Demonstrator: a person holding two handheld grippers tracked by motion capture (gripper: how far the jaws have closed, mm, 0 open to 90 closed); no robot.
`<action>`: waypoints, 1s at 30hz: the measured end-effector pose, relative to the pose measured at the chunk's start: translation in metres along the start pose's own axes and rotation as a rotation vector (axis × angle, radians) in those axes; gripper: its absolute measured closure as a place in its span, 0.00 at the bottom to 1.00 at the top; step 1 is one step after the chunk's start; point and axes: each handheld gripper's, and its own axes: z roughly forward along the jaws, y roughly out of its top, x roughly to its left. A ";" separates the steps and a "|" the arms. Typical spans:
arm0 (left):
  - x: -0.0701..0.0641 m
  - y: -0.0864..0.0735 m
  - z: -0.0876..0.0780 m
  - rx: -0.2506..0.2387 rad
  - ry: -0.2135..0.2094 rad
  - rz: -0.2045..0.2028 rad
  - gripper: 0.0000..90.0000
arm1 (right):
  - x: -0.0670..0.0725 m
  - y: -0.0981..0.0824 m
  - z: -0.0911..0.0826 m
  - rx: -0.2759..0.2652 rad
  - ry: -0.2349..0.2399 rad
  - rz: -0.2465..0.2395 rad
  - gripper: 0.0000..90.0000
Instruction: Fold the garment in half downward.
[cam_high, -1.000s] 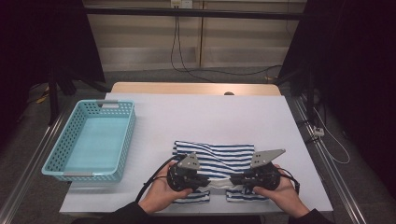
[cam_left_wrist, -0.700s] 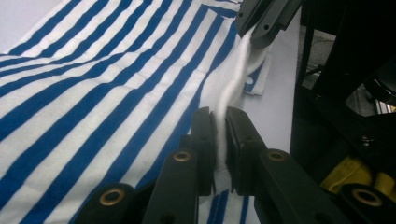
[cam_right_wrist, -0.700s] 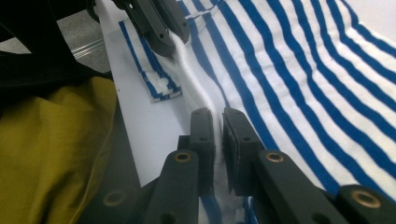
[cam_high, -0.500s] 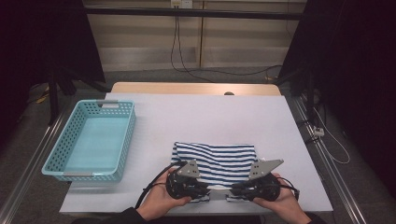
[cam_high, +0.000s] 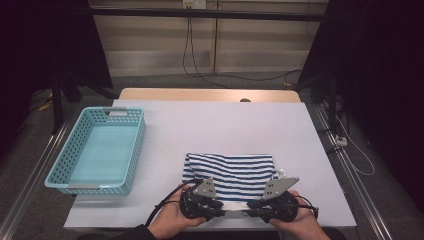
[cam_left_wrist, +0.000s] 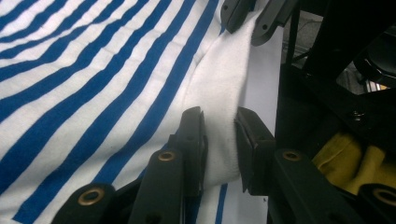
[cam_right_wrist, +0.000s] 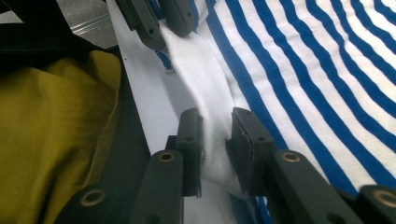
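A blue-and-white striped cloth (cam_high: 230, 170) lies flat near the table's front edge. Its white hem (cam_high: 235, 206) runs between my two grippers, which face each other there. My left gripper (cam_high: 221, 205) (cam_left_wrist: 219, 121) has the hem standing loosely between its jaws, which have just been opening. The pads look eased off the fabric. My right gripper (cam_high: 250, 205) (cam_right_wrist: 215, 121) also has the hem between its jaws, which have likewise just been opening. Each gripper appears at the top of the other's view: the right gripper (cam_left_wrist: 252, 18) and the left gripper (cam_right_wrist: 161, 18).
A turquoise perforated basket (cam_high: 75, 187) stands at the left of the white table (cam_high: 225, 125). The person's yellow garment (cam_right_wrist: 56, 140) is close behind the table's near edge. Dark floor and cables lie beyond the far edge.
Both hands have drawn back toward the table's near edge with the cloth's hem. The jaws of both grippers now stand wider apart around the hem.
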 end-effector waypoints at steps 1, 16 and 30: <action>0.001 -0.001 0.000 0.003 -0.001 0.001 0.81 | 0.001 0.000 0.001 0.004 0.003 0.000 0.79; -0.001 -0.010 0.000 -0.029 0.000 -0.036 0.78 | 0.005 -0.005 0.004 0.005 0.032 0.008 0.73; -0.004 -0.019 -0.007 -0.072 0.042 -0.079 0.71 | 0.000 -0.003 -0.002 -0.118 0.075 0.076 0.71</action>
